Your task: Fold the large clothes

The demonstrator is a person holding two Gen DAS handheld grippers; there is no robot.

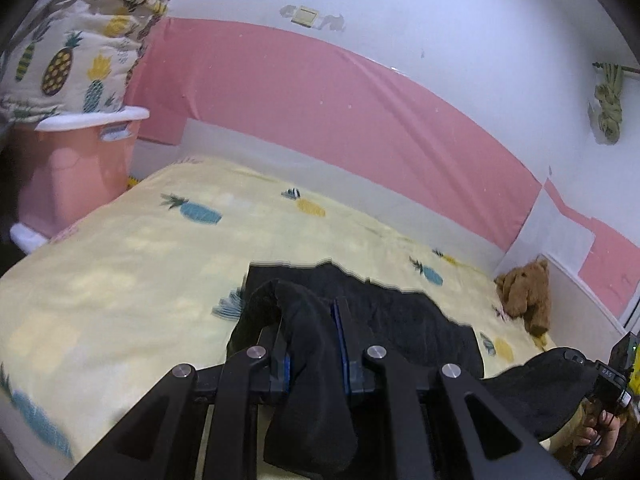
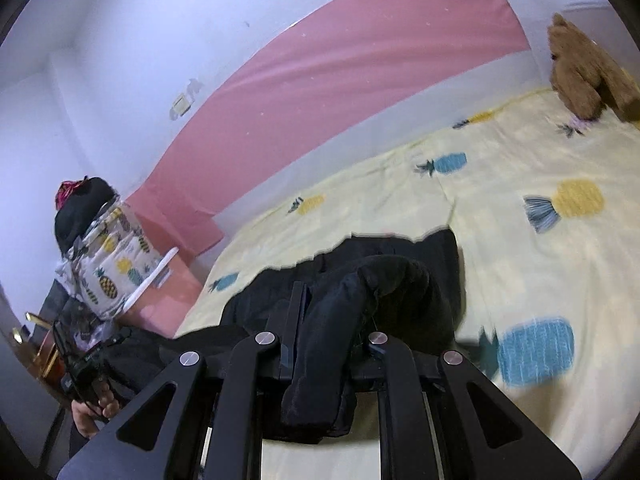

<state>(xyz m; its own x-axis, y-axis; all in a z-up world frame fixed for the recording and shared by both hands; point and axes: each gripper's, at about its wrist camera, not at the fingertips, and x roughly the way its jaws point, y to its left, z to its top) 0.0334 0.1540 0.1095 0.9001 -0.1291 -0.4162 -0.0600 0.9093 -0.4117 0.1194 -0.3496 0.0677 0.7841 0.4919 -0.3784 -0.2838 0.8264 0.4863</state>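
Black fabric fills the middle of the left wrist view: a large black garment (image 1: 360,304) lies spread on the pale yellow bedsheet printed with blue and yellow pineapples (image 1: 120,264), and a bunched fold of it rises into the left gripper (image 1: 310,328), whose jaws are nearly closed and pinch the cloth between blue pads. A brown plush bear (image 1: 524,296) sits on the sheet near the far right corner, against the pink padded wall panel (image 1: 320,112). A pink plastic bin with a white rim (image 1: 76,160) stands beside the bed at left, with pineapple-print bedding (image 1: 72,52) piled on it. At the right edge a hand (image 1: 600,436) grips the other tool.

From the right wrist view, the right gripper (image 2: 328,320) is likewise almost closed, clamping another raised fold of the same garment (image 2: 400,264), the rest trailing on the sheet (image 2: 520,140). The bear (image 2: 576,68) sits at upper right; the bin (image 2: 172,292) stands at left.
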